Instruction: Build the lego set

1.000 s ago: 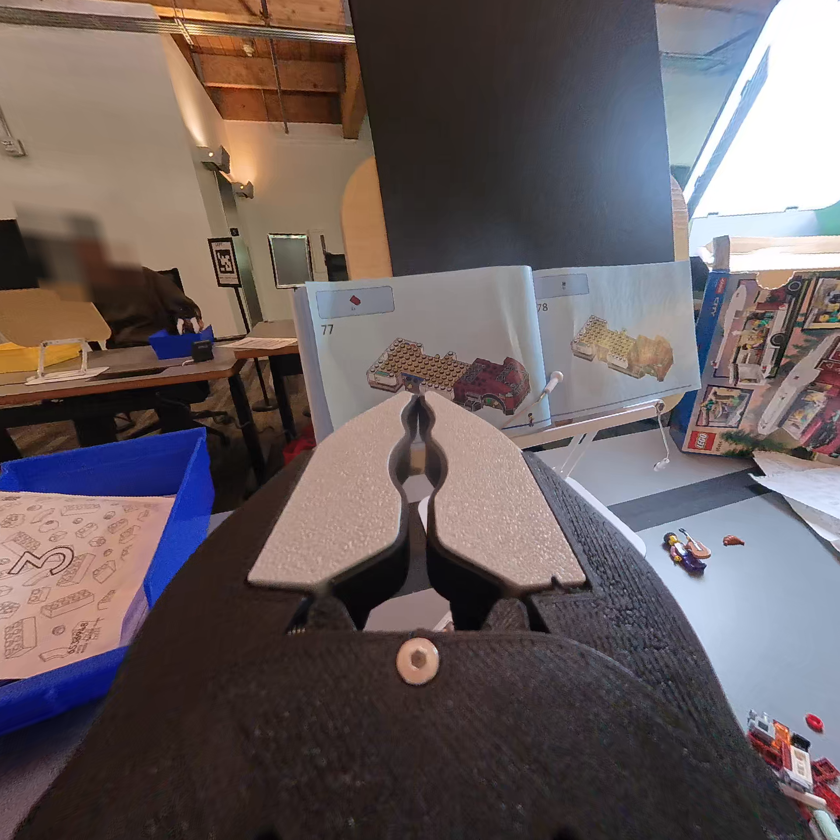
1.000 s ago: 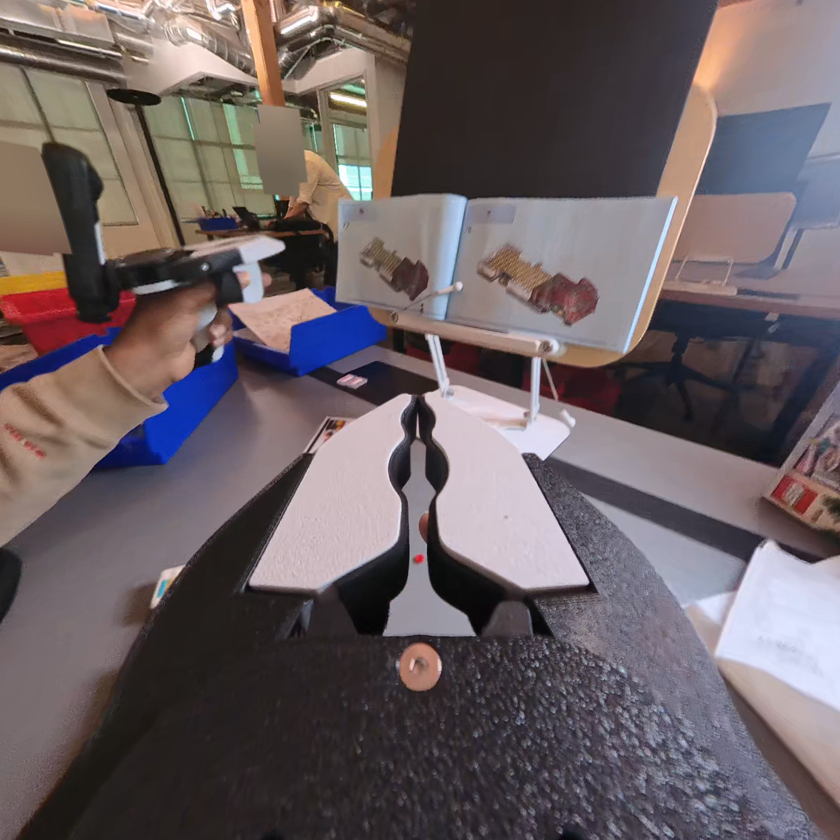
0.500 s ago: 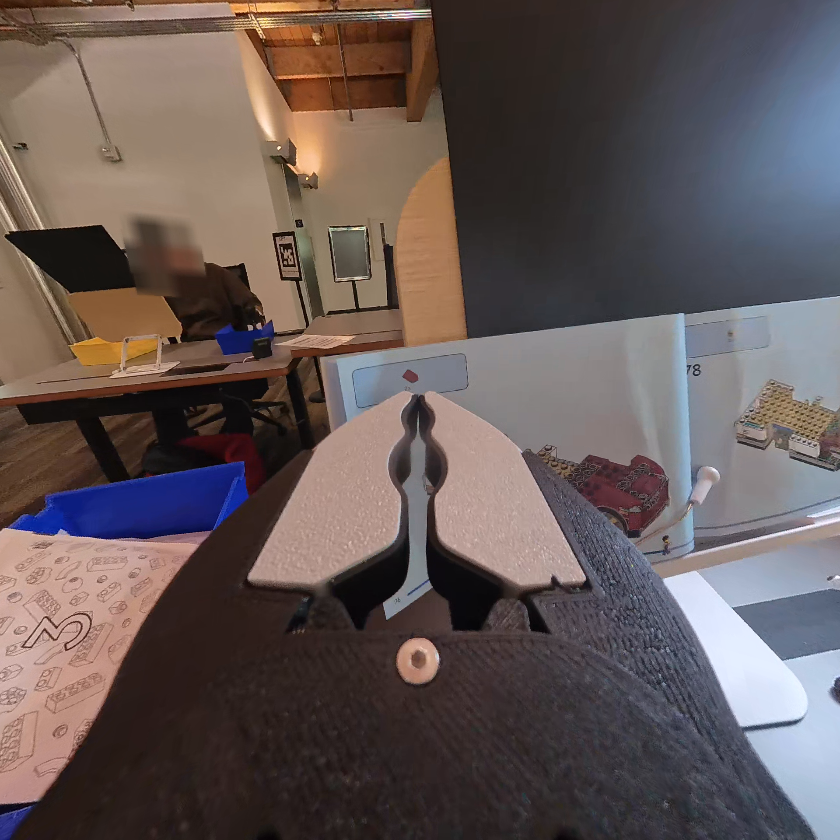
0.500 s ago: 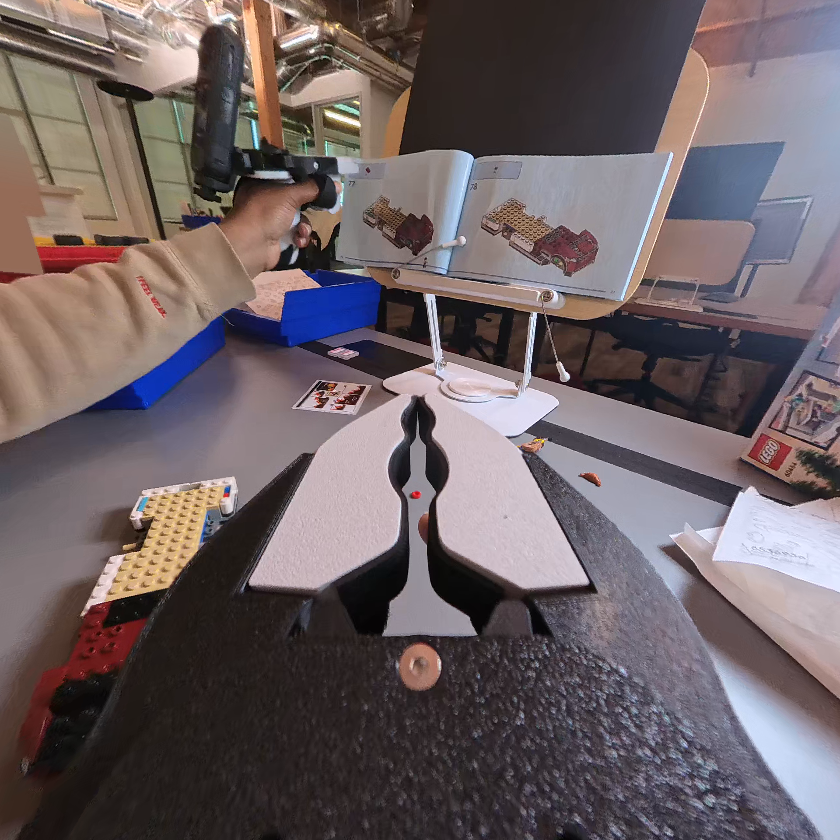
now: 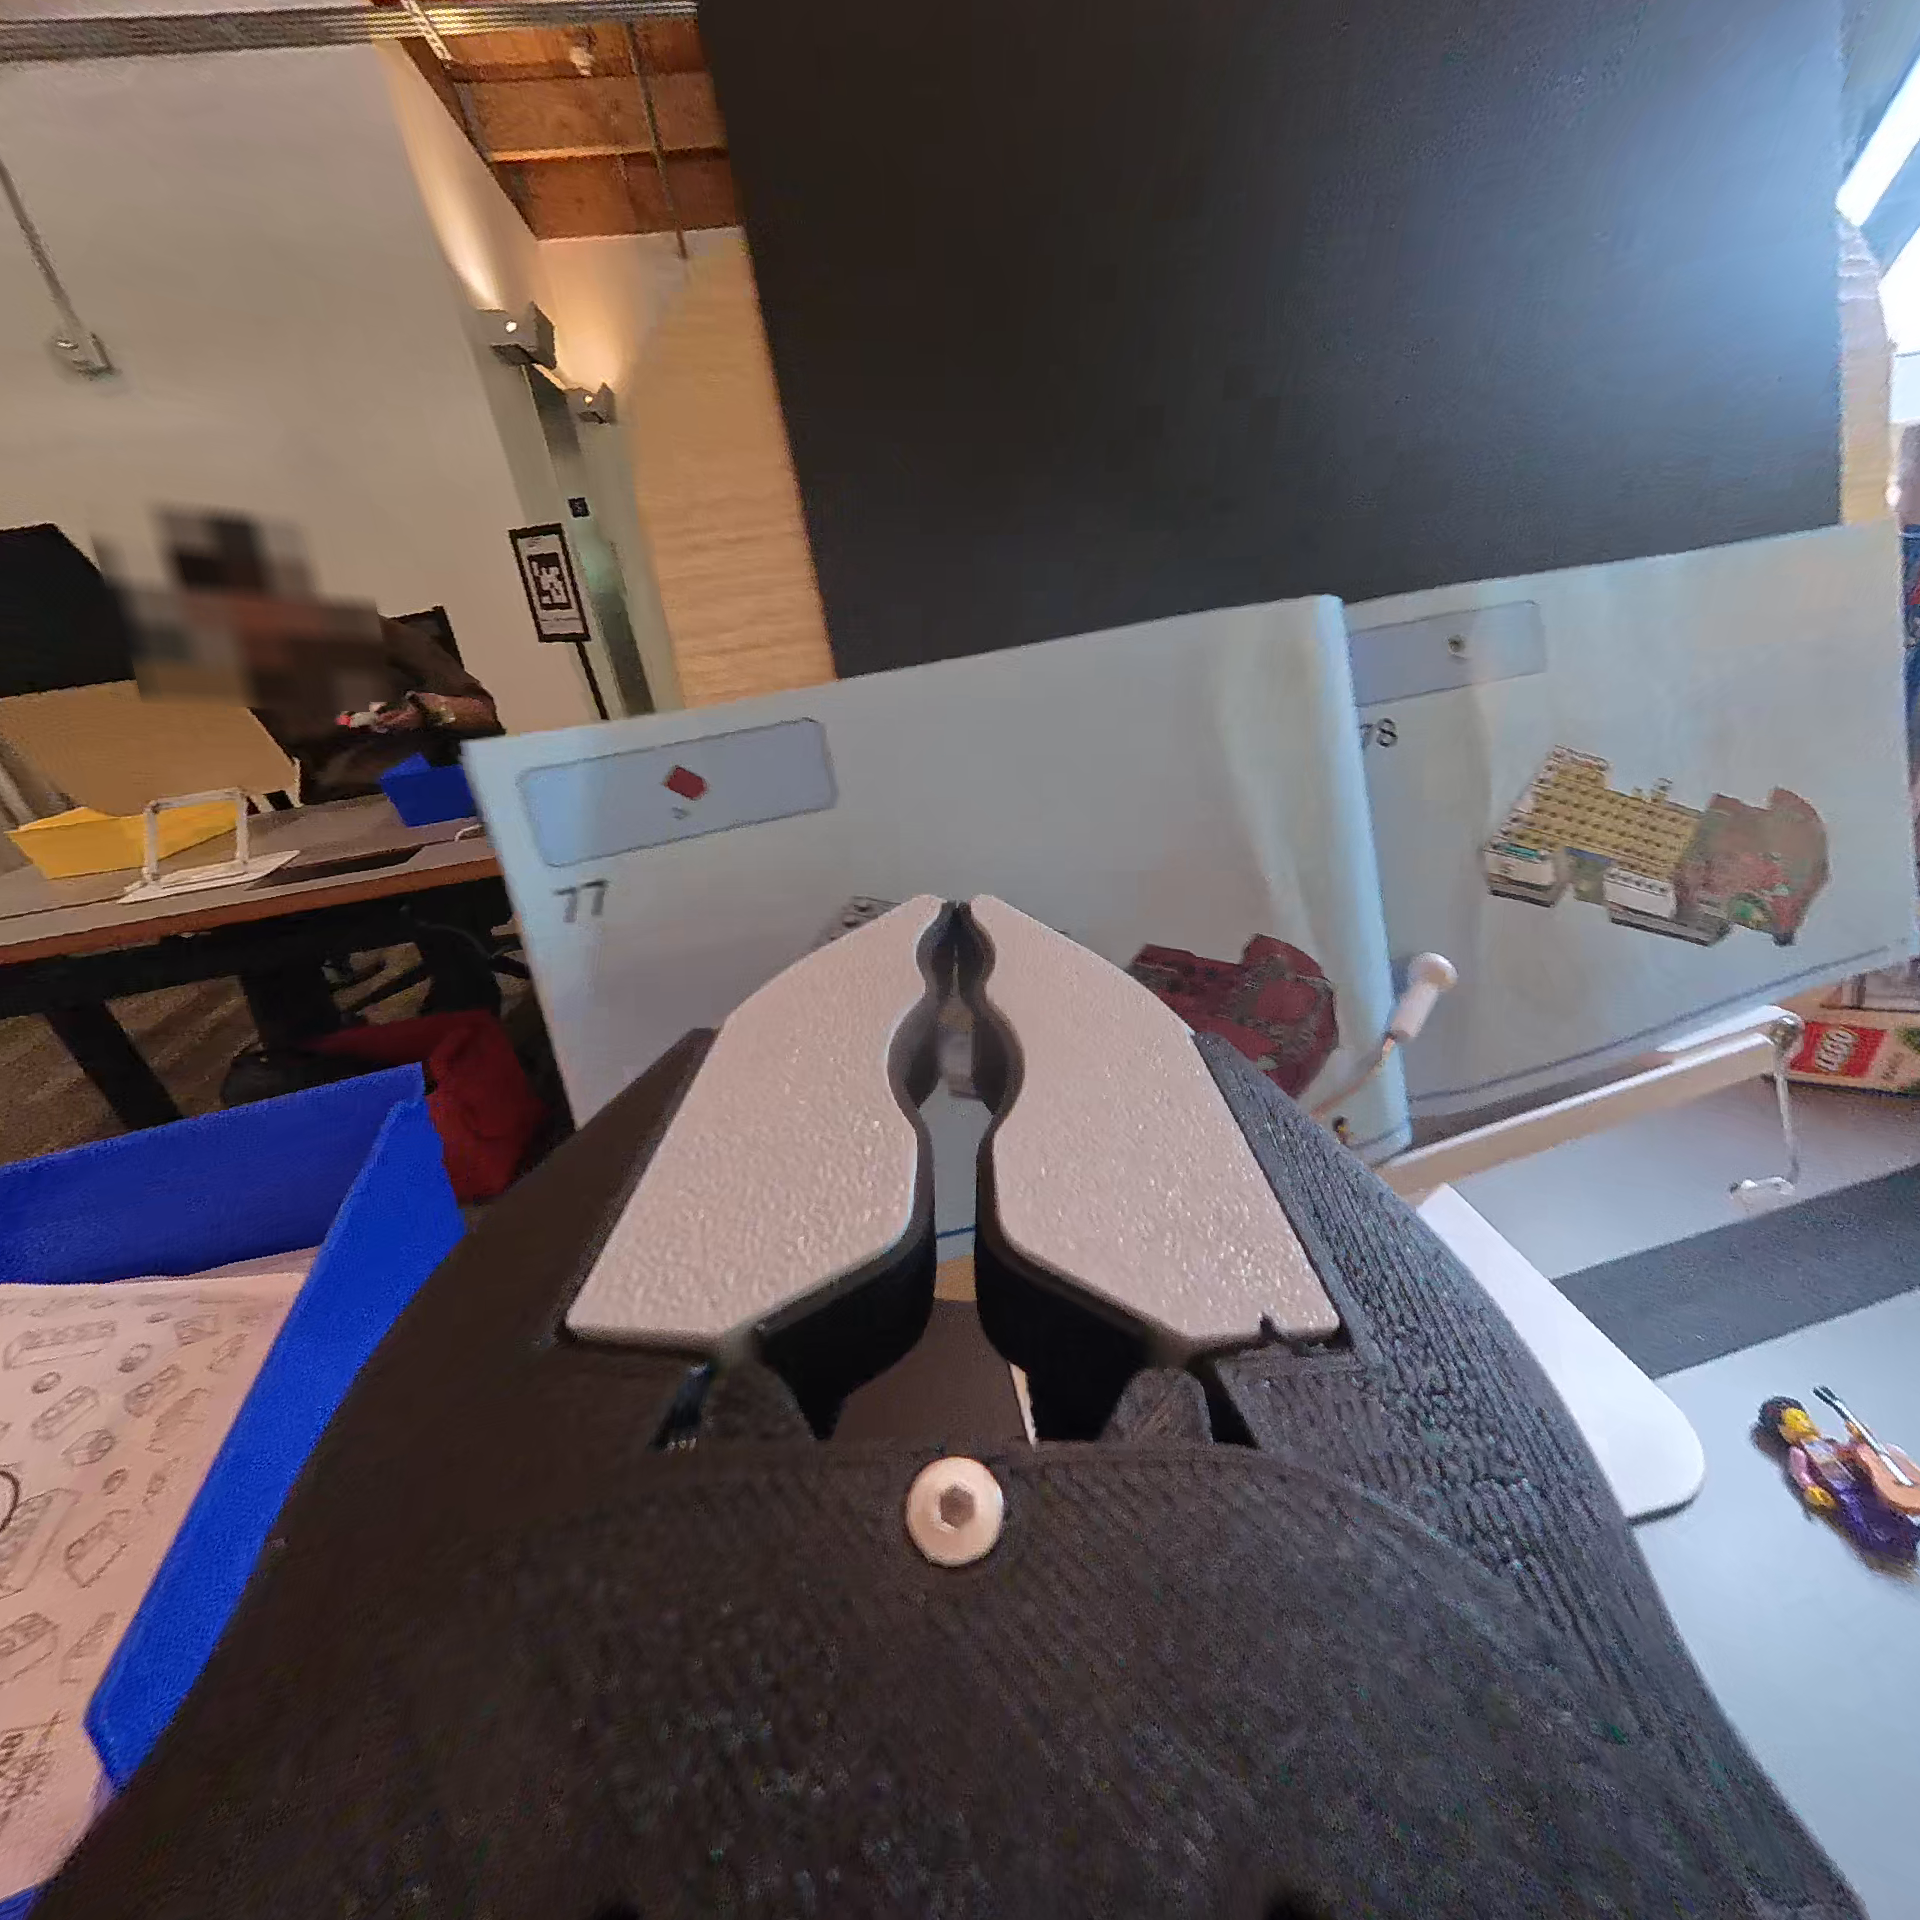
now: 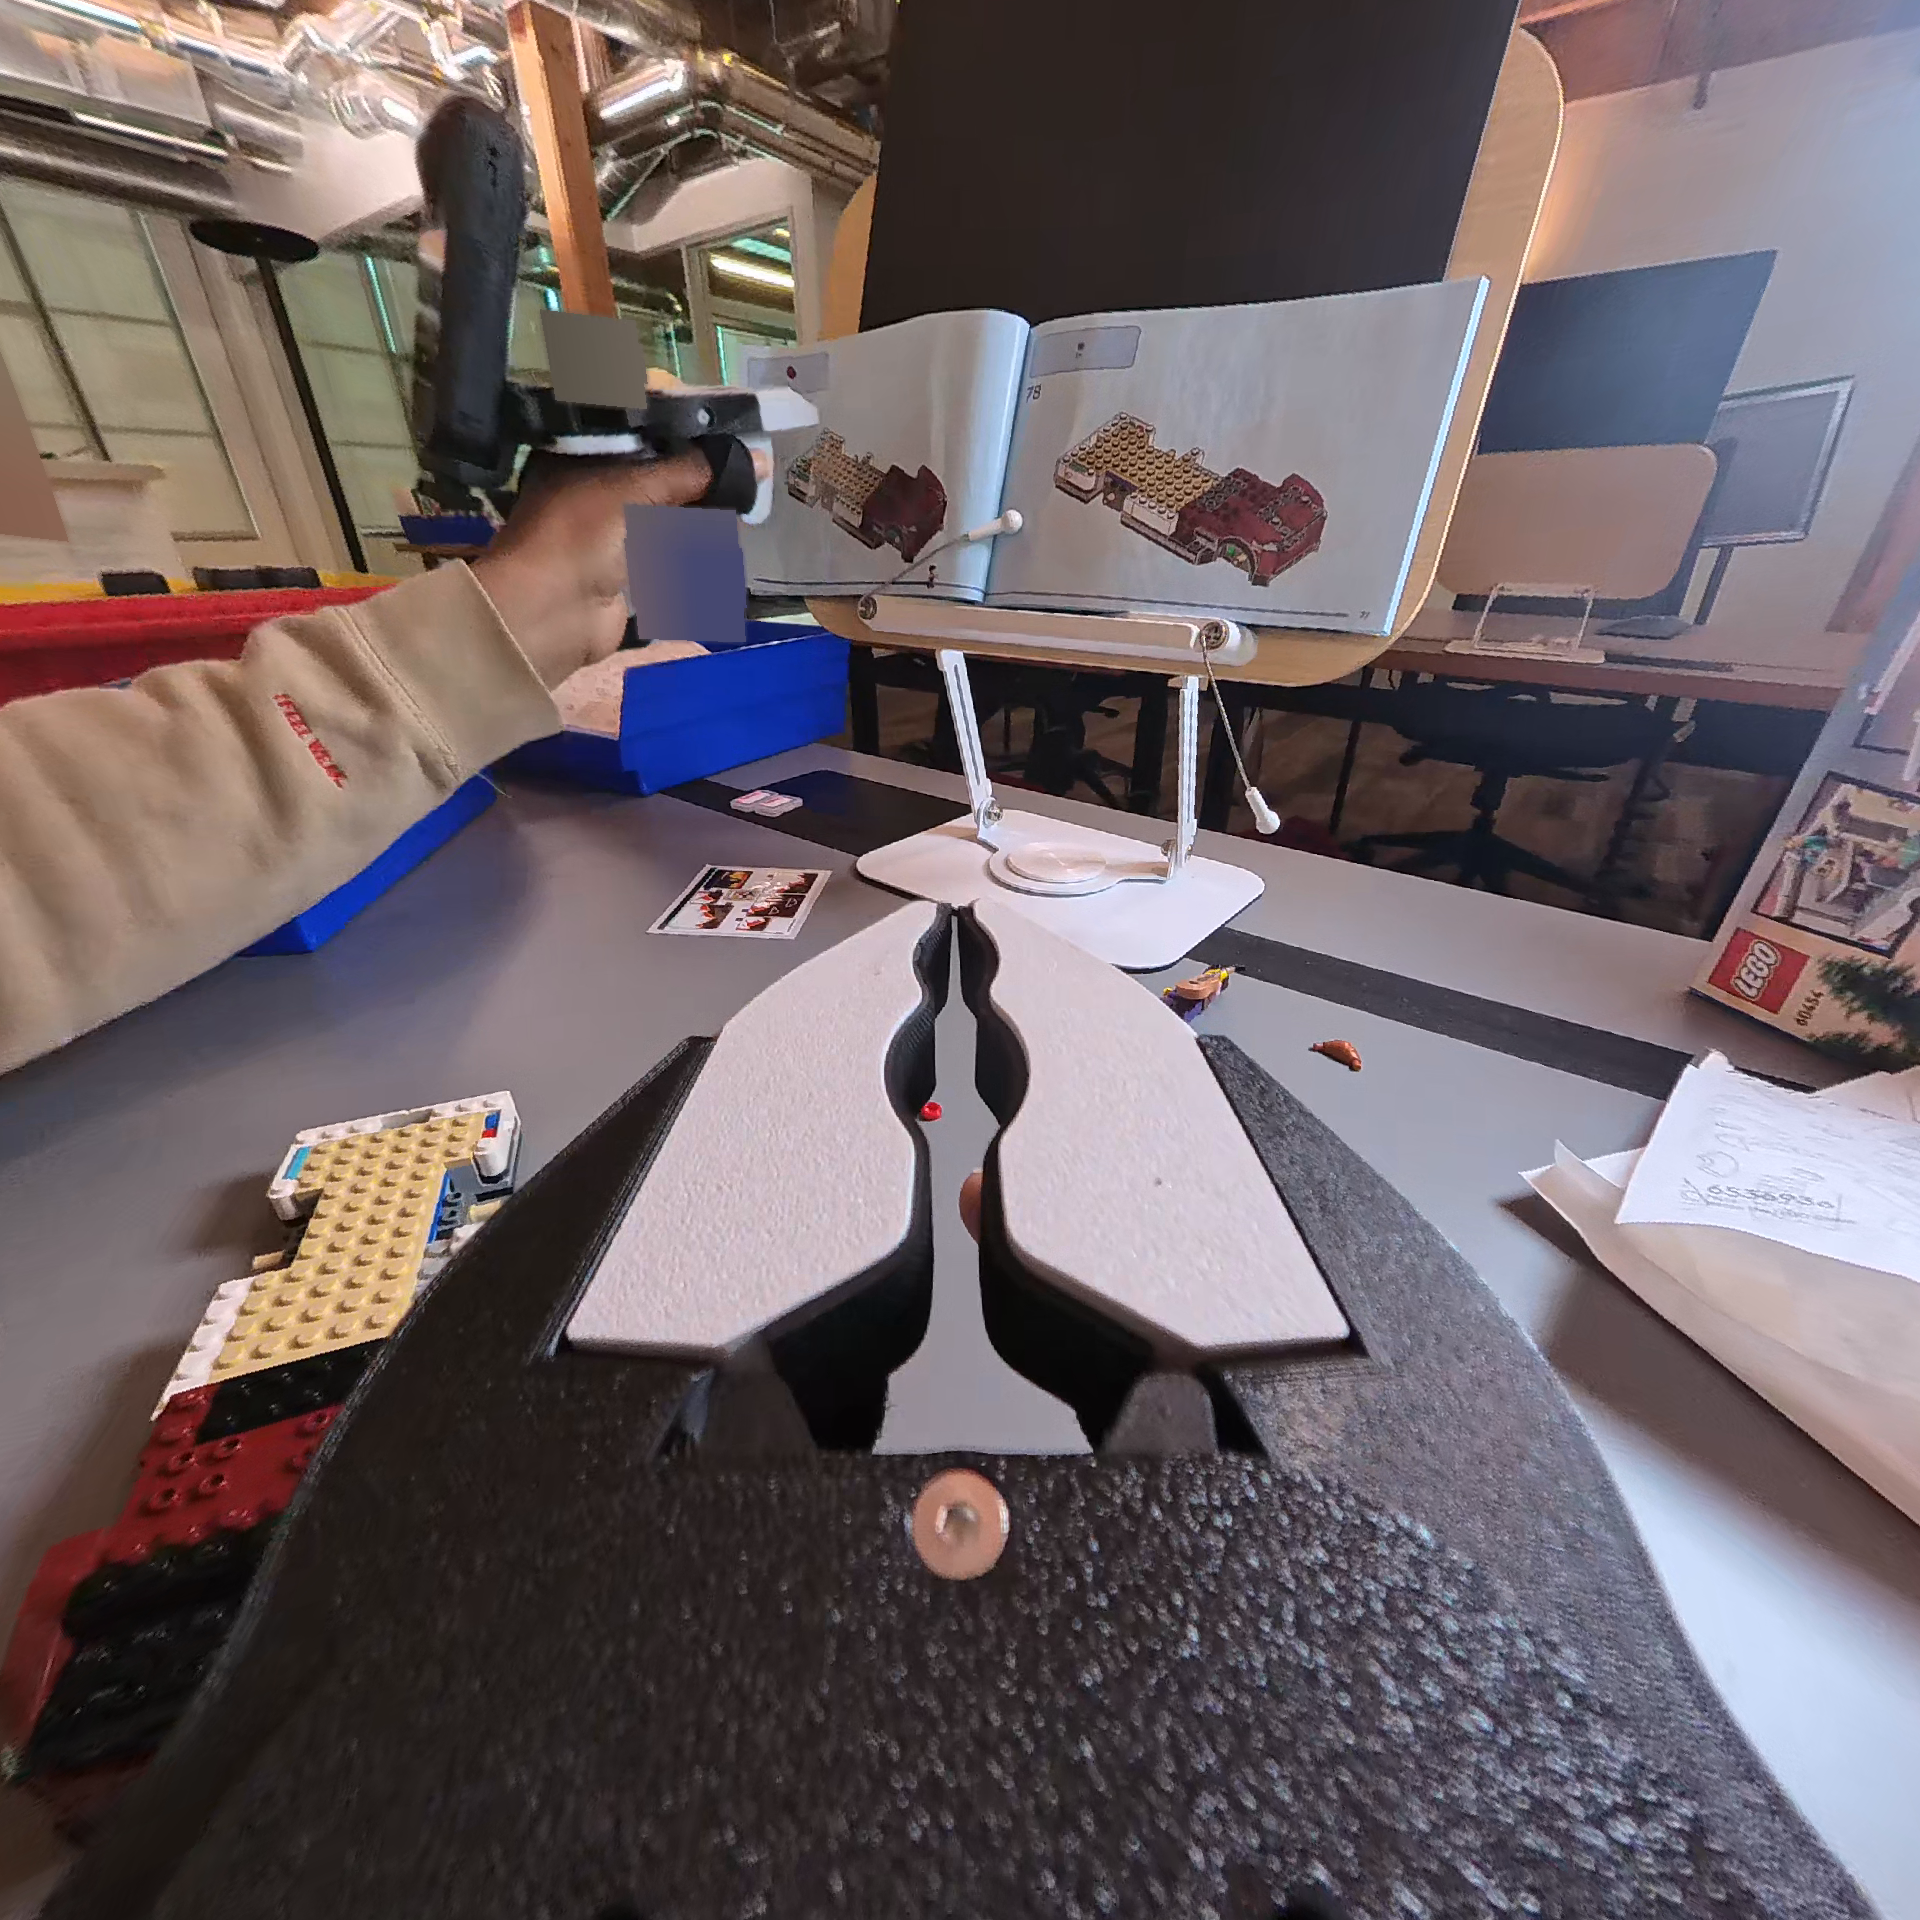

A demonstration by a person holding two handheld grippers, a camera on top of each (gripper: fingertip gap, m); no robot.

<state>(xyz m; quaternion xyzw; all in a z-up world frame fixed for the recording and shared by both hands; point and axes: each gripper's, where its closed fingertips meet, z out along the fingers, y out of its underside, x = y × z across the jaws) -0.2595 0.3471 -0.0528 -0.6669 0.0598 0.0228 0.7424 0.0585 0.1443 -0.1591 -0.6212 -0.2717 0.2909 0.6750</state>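
The left gripper (image 5: 958,909) is held up close to the left page of an open building-instruction booklet (image 5: 1039,810). Its fingertips are closed together with nothing between them. Over the last second it has been brought in from farther back, so the page now fills much of its view. From the right wrist view the same gripper is seen raised in a hand (image 6: 582,582) just beside the page's left edge, though contact cannot be judged.

The right gripper (image 6: 956,912) is likewise closed on nothing and is kept low over the grey table (image 6: 520,997). It has been drawn back, so a tan, white and dark red brick build (image 6: 353,1247) is now seen at its left. A tiny red piece (image 6: 932,1110) lies on the table below its fingers.

The booklet is propped on a white stand (image 6: 1091,883). Near the stand lie a sticker sheet (image 6: 740,900), a purple minifigure (image 6: 1200,982) and a small brown piece (image 6: 1338,1051). A blue bin (image 5: 260,1174) holds a printed paper bag (image 5: 104,1455).

Page numbers are printed on the booklet. A toy maker's logo is carried by the set box (image 6: 1829,914), and handwriting is seen on loose papers (image 6: 1766,1195).
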